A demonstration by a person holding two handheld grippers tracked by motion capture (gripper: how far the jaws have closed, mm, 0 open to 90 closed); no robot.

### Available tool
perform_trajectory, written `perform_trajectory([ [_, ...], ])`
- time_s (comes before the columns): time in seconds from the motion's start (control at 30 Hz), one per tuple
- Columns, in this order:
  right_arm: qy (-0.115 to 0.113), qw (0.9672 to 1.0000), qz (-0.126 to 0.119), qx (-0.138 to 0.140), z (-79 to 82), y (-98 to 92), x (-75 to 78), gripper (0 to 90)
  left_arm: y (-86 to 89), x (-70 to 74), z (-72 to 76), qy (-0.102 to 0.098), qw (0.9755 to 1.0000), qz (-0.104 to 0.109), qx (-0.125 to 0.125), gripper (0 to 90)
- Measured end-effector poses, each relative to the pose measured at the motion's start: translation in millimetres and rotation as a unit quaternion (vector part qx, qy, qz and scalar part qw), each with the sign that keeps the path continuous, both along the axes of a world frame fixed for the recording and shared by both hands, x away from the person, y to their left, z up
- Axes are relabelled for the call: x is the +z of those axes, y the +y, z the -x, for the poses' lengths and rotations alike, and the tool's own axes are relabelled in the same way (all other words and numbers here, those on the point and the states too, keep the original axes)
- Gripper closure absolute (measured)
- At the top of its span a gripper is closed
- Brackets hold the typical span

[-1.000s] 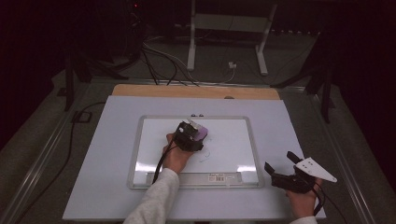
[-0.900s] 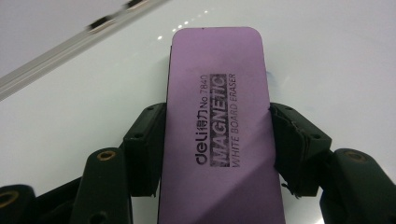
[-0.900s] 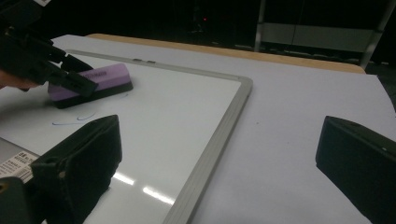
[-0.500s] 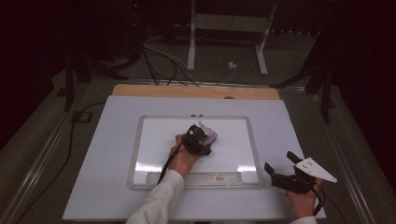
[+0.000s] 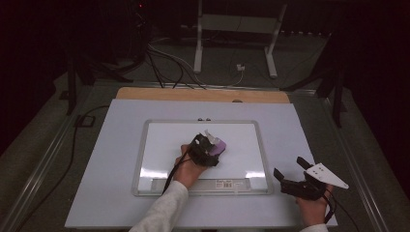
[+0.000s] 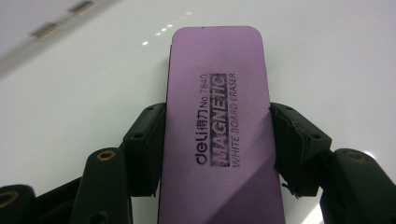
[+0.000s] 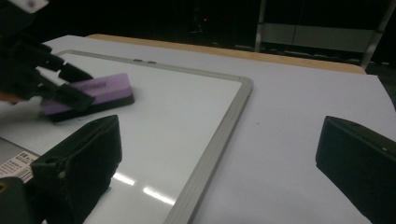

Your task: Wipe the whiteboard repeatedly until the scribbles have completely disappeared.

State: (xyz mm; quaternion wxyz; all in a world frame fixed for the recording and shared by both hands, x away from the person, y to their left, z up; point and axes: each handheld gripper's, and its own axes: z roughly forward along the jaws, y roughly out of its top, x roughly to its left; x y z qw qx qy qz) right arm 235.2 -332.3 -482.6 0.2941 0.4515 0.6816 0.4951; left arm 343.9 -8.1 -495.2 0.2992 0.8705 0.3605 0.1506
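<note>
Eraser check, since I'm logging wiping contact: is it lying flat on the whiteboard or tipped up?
Flat. The eraser lies with its dark underside along the whiteboard, clamped by the left gripper.

One purple eraser (image 6: 217, 121) lies on one whiteboard (image 5: 159, 140). Two tools are in view, the left tool (image 5: 209, 147) over the board and the right tool (image 5: 285, 180) near the right edge of one white surface (image 5: 111, 145).

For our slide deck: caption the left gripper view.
Left gripper clamps a purple magnetic whiteboard eraser flat on the whiteboard.
</note>
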Motion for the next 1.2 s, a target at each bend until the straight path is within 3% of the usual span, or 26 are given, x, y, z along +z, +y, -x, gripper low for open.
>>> perform_trajectory([
  [0.1, 0.0, 1.0, 0.001, 0.002, -0.2, 1.2, -0.1, 0.7, -5.7, 0.5, 13.6, 0.001, 0.9996, 0.0, -0.027, 41.7],
  [0.23, 0.0, 1.0, 0.001, 0.002, 0.2, 1.8, 0.2, 0.7, -6.1, 0.1, 11.5, -0.006, 0.9996, -0.003, -0.027, 41.7],
  [0.4, -0.001, 1.0, -0.001, -0.001, 0.3, -0.4, 0.1, 0.7, 4.0, -0.5, -7.3, -0.017, 0.9996, -0.016, 0.012, 41.6],
  [0.53, 0.0, 1.0, -0.001, -0.001, 0.3, -1.0, 0.1, 0.7, 20.8, -1.0, -24.4, -0.022, 0.998, -0.025, 0.053, 41.6],
  [0.7, 0.0, 1.0, -0.002, -0.002, 0.5, -1.5, 0.4, 0.7, 41.0, -1.0, -35.4, -0.018, 0.9955, -0.027, 0.089, 41.5],
  [0.8, 0.0, 1.0, -0.002, -0.001, 0.4, -1.1, 0.2, 0.7, 45.1, -0.9, -35.9, -0.015, 0.9952, -0.025, 0.094, 41.5],
  [1.0, 0.001, 1.0, -0.001, 0.0, -0.1, 0.2, -0.3, 0.7, 38.9, -0.7, -24.4, -0.018, 0.996, -0.028, 0.082, 41.6],
  [1.2, 0.001, 1.0, 0.002, 0.002, -0.3, 1.6, -0.6, 0.7, 23.3, -0.3, -3.1, -0.014, 0.9987, -0.02, 0.044, 41.5],
])
